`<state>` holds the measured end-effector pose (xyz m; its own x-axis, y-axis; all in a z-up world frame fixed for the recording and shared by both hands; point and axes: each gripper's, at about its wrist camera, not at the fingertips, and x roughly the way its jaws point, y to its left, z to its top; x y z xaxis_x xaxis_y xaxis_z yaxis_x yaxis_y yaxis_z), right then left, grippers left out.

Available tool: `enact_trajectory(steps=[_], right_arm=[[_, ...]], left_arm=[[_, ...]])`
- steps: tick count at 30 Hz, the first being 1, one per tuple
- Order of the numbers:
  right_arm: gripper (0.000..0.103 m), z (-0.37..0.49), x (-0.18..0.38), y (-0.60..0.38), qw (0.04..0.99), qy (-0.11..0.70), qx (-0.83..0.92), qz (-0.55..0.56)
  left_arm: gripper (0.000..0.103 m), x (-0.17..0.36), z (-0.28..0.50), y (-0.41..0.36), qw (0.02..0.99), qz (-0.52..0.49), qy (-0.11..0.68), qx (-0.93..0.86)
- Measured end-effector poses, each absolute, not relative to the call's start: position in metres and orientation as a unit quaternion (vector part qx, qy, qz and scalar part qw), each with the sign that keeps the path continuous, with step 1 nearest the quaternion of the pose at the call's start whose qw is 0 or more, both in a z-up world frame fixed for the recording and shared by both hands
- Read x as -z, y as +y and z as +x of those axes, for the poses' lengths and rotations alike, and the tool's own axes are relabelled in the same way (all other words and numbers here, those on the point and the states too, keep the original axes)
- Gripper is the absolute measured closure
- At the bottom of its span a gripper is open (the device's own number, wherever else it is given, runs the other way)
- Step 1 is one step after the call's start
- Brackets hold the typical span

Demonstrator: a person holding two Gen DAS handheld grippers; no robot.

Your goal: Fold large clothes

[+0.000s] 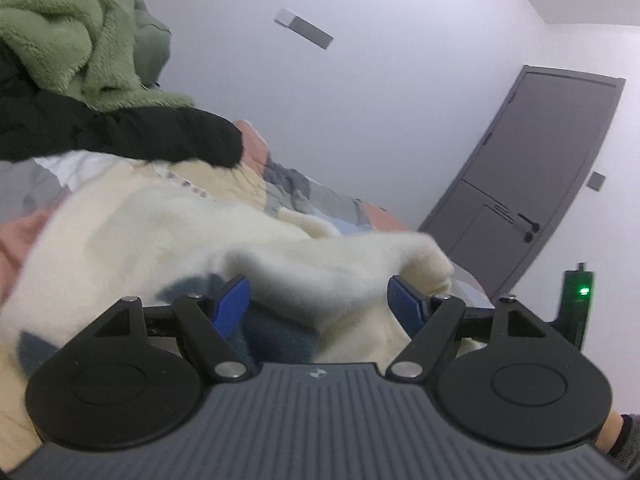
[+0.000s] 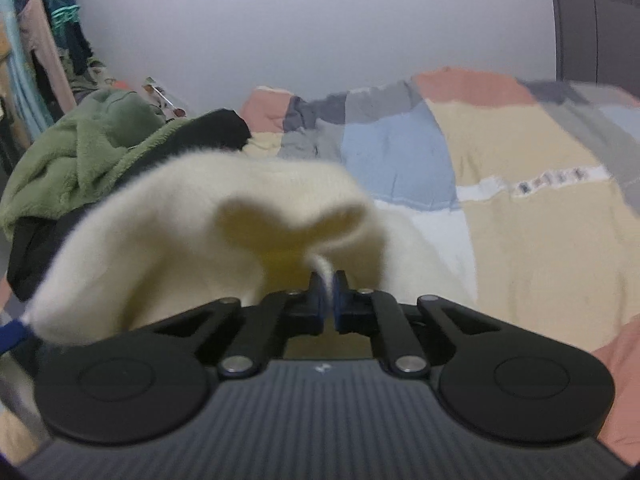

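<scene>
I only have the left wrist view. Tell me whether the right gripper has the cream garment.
Observer: Yes, the right gripper is shut on an edge of the cream garment.
Operator: Say what lies to that gripper's right.
Observer: Bare patchwork quilt, no clothes on it.
Operator: Report the clothes pile.
Observer: The green fleece and a black garment lie to the left; more clothes hang on a rack behind them.
</scene>
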<state>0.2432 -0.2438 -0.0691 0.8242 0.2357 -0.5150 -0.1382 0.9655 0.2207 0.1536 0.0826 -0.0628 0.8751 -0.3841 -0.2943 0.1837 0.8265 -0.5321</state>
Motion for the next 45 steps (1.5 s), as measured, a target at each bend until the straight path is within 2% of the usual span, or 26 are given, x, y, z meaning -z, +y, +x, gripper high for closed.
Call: enact_trajectory(steps=[6,12,20,26,28,29,30,31,32,33,39,45], right_arm=[[0.097,0.174,0.035,-0.261,0.964,0.221,-0.118,0.09],[0.097,0.098,0.03,-0.264,0.97,0.191,-0.131,0.072],[0.097,0.058,0.058,-0.266,0.956,0.249,-0.128,0.085],[0.094,0.06,0.07,-0.268,0.937,0.291,-0.144,0.128],[0.09,0.057,0.067,-0.273,0.935,0.284,-0.152,0.15],[0.084,0.056,0.066,-0.275,0.933,0.282,-0.155,0.161],[0.068,0.055,0.066,-0.278,0.931,0.28,-0.156,0.172],[0.057,0.052,0.066,-0.282,0.928,0.276,-0.16,0.19],[0.037,0.051,0.065,-0.287,0.925,0.266,-0.169,0.211],[0.03,0.045,0.064,-0.29,0.923,0.256,-0.175,0.226],[0.031,0.043,0.058,-0.309,0.912,0.202,-0.185,0.304],[0.031,0.073,0.082,-0.326,0.859,0.234,-0.177,0.419]], left_arm=[[0.023,0.064,0.139,0.077,0.905,-0.312,0.198,0.211],[0.022,0.079,0.123,0.081,0.84,-0.438,0.208,0.244],[0.015,0.116,0.11,0.092,0.74,-0.586,0.225,0.243],[0.014,0.122,0.109,0.092,0.733,-0.592,0.244,0.23],[0.014,0.122,0.109,0.092,0.732,-0.592,0.246,0.232],[0.014,0.123,0.11,0.091,0.731,-0.592,0.247,0.234],[0.014,0.124,0.11,0.091,0.731,-0.591,0.247,0.235],[0.014,0.125,0.109,0.09,0.731,-0.591,0.247,0.235],[0.014,0.124,0.108,0.092,0.73,-0.592,0.246,0.235],[0.014,0.126,0.108,0.093,0.729,-0.594,0.246,0.236],[0.014,0.127,0.112,0.097,0.724,-0.604,0.242,0.228],[0.014,0.13,0.114,0.103,0.721,-0.61,0.244,0.222]])
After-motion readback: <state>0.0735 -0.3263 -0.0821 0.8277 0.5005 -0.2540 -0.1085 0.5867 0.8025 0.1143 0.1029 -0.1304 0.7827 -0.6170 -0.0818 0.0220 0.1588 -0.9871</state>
